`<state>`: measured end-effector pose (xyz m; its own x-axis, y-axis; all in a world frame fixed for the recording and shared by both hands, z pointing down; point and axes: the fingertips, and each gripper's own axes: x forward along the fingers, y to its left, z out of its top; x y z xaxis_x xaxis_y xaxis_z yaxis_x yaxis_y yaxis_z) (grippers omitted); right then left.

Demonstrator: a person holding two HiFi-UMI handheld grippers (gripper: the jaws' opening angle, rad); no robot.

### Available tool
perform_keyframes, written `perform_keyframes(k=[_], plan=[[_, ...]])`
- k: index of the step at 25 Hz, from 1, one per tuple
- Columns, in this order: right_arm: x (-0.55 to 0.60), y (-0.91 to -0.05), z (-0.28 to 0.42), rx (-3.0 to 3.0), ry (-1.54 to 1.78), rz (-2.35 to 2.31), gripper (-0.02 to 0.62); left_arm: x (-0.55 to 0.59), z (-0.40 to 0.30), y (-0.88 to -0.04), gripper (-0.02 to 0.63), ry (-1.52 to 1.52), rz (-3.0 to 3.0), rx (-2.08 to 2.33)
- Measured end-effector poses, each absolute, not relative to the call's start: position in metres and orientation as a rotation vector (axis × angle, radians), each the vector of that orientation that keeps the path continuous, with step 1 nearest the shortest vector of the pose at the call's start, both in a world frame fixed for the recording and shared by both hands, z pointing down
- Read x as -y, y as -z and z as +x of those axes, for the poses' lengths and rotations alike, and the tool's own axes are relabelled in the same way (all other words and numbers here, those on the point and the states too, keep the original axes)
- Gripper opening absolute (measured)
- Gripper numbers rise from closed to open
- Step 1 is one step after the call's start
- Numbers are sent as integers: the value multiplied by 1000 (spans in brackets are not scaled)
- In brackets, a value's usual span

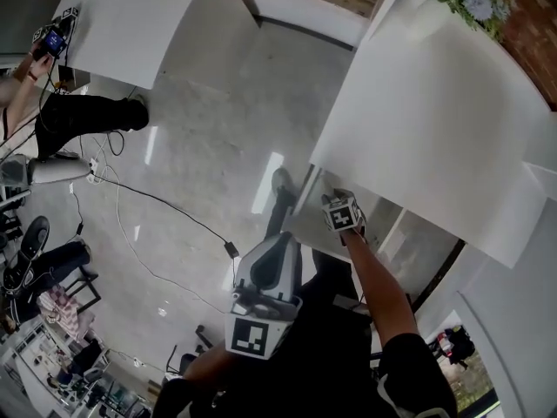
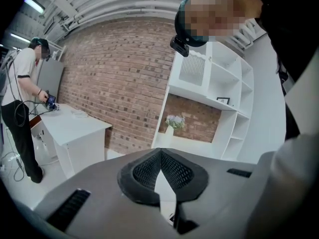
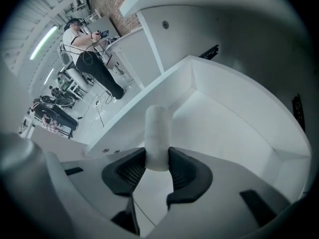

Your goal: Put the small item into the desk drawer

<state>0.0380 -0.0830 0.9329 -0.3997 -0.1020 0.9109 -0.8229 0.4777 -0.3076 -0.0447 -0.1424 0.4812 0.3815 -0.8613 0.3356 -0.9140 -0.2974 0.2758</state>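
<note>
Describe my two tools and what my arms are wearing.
The left tool and right tool look alike: smooth light grey shells with dark slots, and black mesh-textured pads set in a V. Each carries a white cube with black square markers, the left cube and the right cube. The right arm wears a short black sleeve.

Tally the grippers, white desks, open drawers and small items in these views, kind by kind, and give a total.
Grippers: 2 (left gripper, right gripper)
White desks: 2 (near desk, far desk)
Open drawers: 1 (drawer)
Small items: 1 (white cylinder, between the right gripper's jaws)
Total: 6
</note>
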Motion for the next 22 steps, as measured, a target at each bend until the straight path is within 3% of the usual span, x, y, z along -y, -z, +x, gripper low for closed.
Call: perform_keyframes(k=[22], plan=[[79,-959,29,1745,-1022,787,153,163,-50,-522,23,-204,2234,1464]])
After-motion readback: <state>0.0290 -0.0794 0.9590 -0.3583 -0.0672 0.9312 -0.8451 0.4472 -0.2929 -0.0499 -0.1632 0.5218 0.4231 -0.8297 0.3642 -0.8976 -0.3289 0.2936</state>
